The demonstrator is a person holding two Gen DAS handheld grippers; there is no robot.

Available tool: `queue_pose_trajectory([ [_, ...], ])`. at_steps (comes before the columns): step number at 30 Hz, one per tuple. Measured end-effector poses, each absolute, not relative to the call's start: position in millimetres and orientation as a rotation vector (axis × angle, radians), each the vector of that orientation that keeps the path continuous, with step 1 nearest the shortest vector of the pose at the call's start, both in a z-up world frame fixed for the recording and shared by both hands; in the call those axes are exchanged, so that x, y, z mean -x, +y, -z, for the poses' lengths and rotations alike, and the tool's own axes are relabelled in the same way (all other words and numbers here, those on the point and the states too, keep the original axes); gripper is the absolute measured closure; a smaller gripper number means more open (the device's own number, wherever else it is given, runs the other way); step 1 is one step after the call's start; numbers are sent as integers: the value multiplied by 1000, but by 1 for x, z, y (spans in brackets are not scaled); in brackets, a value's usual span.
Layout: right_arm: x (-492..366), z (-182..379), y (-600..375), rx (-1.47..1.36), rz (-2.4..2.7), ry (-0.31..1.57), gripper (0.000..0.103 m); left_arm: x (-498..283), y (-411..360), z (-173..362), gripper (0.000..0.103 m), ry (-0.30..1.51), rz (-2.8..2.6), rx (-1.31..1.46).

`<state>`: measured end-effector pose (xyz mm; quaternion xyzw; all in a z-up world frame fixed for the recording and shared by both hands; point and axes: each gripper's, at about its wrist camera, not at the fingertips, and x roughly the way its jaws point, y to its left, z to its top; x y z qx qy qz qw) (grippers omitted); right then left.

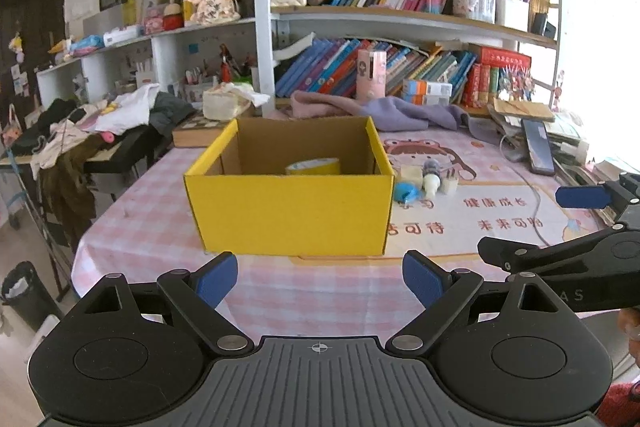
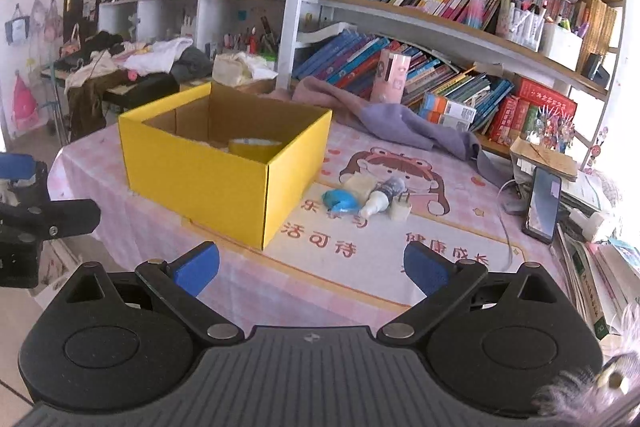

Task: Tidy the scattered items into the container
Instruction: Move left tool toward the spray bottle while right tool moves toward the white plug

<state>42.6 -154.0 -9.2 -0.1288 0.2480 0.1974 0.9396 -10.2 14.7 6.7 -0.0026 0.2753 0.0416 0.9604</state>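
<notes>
Both my grippers hang low over the pink checked surface, left gripper and right gripper, jaws apart on each, nothing between them. Yellow box sits ahead of my left, open-topped, a roll of yellow tape already inside. Scattered items huddle just beside its right wall: blue tape dispenser, small white bottle, white plug, pale block. All look light and rigid. Bottle likely slippery and prone to roll; I'd pinch it across the body. Plug: take by its flat sides.
</notes>
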Motion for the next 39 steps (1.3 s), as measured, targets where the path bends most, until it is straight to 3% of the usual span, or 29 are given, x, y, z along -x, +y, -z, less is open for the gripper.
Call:
queue_pose_trajectory([
  [24, -73, 21, -203, 275, -271, 623, 7, -43, -41, 14, 12, 669, 151, -31],
  [33, -102, 25, -227, 197, -229, 653, 32, -68, -64, 16, 13, 655, 214, -89],
  [39, -129, 29, -237, 192, -252, 667, 38, -94, -82, 18, 13, 658, 226, -118],
])
